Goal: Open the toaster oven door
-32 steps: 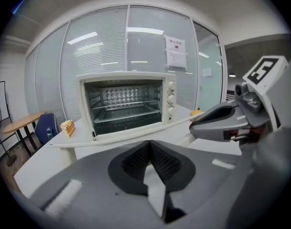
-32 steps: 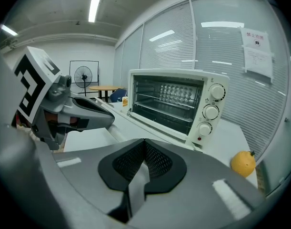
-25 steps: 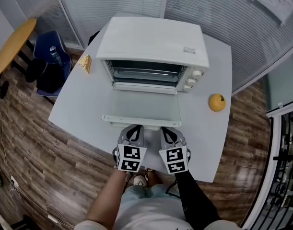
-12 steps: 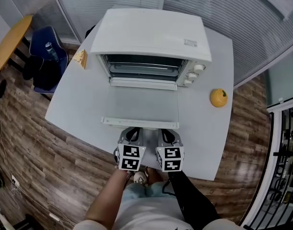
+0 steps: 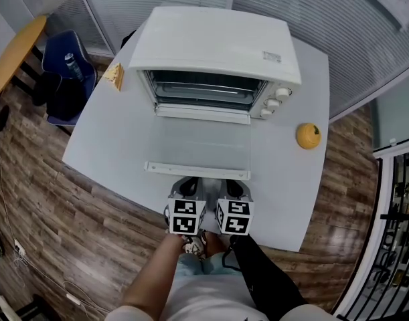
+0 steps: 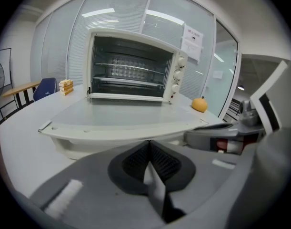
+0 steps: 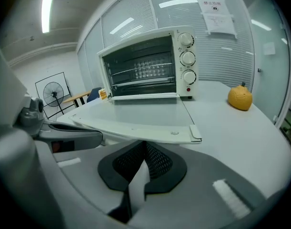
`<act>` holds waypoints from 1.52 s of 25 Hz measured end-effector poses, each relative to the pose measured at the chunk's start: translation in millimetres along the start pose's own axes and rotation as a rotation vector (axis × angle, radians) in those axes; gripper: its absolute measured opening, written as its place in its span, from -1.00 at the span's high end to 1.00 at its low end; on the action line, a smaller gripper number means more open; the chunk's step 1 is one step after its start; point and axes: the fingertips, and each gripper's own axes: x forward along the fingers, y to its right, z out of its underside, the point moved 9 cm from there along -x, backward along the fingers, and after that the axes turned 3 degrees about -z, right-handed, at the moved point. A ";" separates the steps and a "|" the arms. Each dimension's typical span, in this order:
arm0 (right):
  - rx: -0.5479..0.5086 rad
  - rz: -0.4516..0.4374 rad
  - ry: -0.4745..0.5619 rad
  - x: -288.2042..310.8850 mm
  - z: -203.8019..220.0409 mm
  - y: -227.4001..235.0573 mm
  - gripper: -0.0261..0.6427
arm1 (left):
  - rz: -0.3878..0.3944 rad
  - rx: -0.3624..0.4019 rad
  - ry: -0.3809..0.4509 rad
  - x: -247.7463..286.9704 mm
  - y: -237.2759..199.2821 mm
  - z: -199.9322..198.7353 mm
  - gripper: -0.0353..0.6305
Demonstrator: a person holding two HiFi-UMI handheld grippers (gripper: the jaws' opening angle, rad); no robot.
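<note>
The white toaster oven point(image 5: 214, 42) stands at the back of the grey table point(image 5: 97, 142). Its glass door point(image 5: 201, 142) lies fully down, flat toward me, with the handle bar point(image 5: 197, 170) at its front edge. The wire rack inside point(image 6: 128, 70) shows in both gripper views. My left gripper point(image 5: 187, 187) and right gripper point(image 5: 235, 188) sit side by side just in front of the handle, apart from it. Both are shut with nothing between the jaws. The door point(image 7: 145, 113) hangs level just beyond each gripper's jaws.
An orange point(image 5: 308, 136) lies on the table right of the oven. A small yellow sandwich-like item point(image 5: 114, 77) sits at the oven's left. A blue chair point(image 5: 67, 72) and a wooden round table point(image 5: 13, 52) stand left of the table. Glass partition walls run behind.
Both grippers have drawn back slightly from the door handle and closer together. The view has shifted a little; the door stays down.
</note>
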 end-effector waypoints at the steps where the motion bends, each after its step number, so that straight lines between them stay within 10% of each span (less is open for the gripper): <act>1: -0.002 -0.004 -0.001 -0.1 0.2 0.4 0.91 | -0.006 0.005 0.006 0.3 -0.8 0.5 0.72; 18: -0.113 -0.034 0.159 -58.1 -24.2 -14.4 0.92 | -0.025 0.044 0.130 -52.9 0.1 -15.5 0.72; 38: -0.272 -0.033 0.626 -242.8 -118.2 -50.2 0.91 | -0.065 0.230 0.581 -243.2 44.1 -126.4 0.72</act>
